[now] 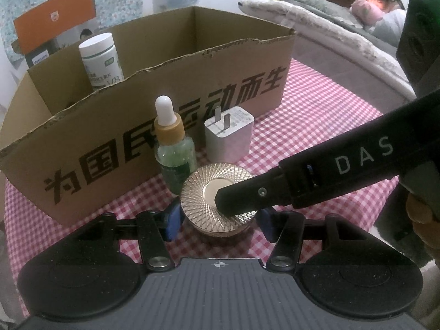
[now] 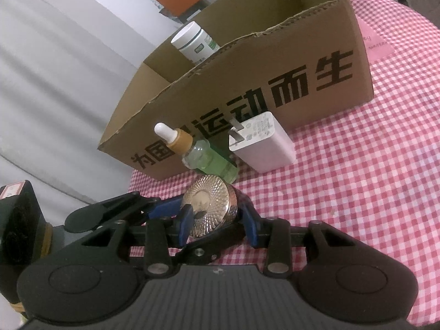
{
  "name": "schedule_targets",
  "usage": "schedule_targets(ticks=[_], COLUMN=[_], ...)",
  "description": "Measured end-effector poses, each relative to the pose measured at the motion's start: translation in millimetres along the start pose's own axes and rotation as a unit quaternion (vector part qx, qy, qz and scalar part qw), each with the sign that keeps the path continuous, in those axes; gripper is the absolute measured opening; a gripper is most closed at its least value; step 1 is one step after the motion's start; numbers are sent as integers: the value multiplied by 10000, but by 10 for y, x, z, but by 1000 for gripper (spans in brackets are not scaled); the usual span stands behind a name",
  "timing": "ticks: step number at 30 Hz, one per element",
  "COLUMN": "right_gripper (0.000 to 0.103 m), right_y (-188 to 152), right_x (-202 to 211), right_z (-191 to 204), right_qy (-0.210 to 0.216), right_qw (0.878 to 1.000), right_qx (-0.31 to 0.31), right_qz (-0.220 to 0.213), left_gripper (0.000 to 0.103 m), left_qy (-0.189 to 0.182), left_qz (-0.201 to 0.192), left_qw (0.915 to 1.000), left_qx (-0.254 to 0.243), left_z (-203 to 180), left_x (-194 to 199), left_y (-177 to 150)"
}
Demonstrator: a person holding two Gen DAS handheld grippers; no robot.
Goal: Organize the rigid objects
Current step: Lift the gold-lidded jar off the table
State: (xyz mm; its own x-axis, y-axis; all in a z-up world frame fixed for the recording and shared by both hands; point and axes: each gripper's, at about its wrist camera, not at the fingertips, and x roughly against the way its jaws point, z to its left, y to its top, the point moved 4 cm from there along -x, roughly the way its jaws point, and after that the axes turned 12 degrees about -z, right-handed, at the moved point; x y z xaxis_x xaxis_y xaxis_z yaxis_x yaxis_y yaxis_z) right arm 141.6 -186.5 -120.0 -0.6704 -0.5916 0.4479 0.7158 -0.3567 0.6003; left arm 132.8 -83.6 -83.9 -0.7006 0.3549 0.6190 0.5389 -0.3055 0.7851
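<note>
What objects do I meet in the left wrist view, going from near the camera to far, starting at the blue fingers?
Gold round jar between the fingers, then green dropper bottle, then white charger, then cardboard box, then white pill bottle inside the box.

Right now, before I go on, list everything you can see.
box: one, brown with black print, open, on the cloth
pill bottle: one, white, upright inside the box
dropper bottle: one, green with white bulb, upright in front of the box
charger: one, white, prongs up, beside the dropper bottle
jar: one, gold patterned lid, nearest the cameras
cloth: one, red and white check, under everything
orange box: one, behind the box
bed: one, grey blanket, background
person: one, lying on the bed
left gripper: one, black with blue pads, closed on the jar's sides
right gripper: one, black with blue pads, one finger across the lid, grip unclear
</note>
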Motion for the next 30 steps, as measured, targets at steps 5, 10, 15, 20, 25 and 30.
schedule_targets(ticks=[5,10,15,20,25,30], right_gripper=[44,46,46,46,46,46], right_y=[7,7,11,11,14,21], right_x=[-11,-40,-48,-49,-48,-38], right_z=[-5,-6,-6,-4,-9,-7], right_qy=[-3,-1,-5,-4,2,0], right_qw=[10000,10000,10000,10000,10000,10000], right_qx=[-9,-21,24,43,35,55], right_qz=[-22,-26,-42,-37,-35,-59], left_gripper=[56,56,56,56,56,56], left_qy=[32,55,84,110,120,137], left_qz=[22,42,60,67,80,53], left_qw=[10000,10000,9999,9998,9997,9997], left_qx=[7,29,69,120,176,198], left_z=[-5,-3,-9,-16,-11,-8], left_x=[-25,-47,-50,-43,-30,-1], left_y=[4,3,11,11,3,12])
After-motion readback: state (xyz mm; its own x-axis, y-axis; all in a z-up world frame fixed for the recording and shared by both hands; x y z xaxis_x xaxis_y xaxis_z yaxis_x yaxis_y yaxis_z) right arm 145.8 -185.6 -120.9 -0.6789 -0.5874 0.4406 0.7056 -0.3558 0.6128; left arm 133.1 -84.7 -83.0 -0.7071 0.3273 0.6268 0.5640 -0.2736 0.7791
